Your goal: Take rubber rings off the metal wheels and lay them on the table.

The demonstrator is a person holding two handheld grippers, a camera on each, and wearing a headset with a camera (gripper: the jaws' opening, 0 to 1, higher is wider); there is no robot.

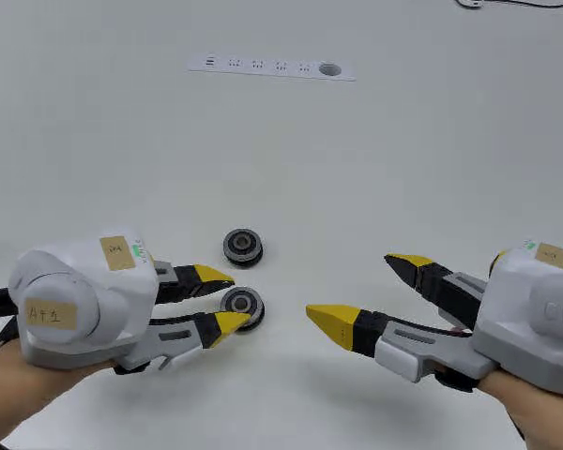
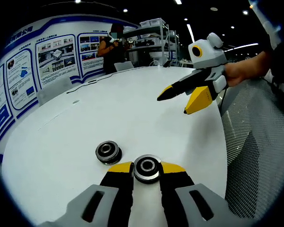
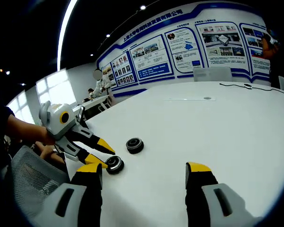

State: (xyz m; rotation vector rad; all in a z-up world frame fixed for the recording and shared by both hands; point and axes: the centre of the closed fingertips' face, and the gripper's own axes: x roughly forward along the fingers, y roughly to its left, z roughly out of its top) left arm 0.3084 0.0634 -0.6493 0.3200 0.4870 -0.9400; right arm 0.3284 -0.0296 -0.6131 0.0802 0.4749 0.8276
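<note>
Two metal wheels with black rubber rings lie flat on the white table (image 1: 375,159). The far wheel (image 1: 243,247) (image 2: 108,152) (image 3: 135,144) lies free. The near wheel (image 1: 242,306) (image 2: 146,168) (image 3: 114,164) sits between the yellow tips of my left gripper (image 1: 227,300) (image 2: 146,169) (image 3: 106,157), and both tips press against its rim. My right gripper (image 1: 359,286) (image 2: 173,105) (image 3: 144,168) hovers open to the right of that wheel, tips pointing at it, with nothing between its fingers.
A white power strip (image 1: 272,67) (image 3: 189,99) lies flat at the far side of the table. A cable (image 1: 507,5) runs along the far right edge. A mesh chair (image 2: 255,156) stands by the table's near edge. People stand in the background.
</note>
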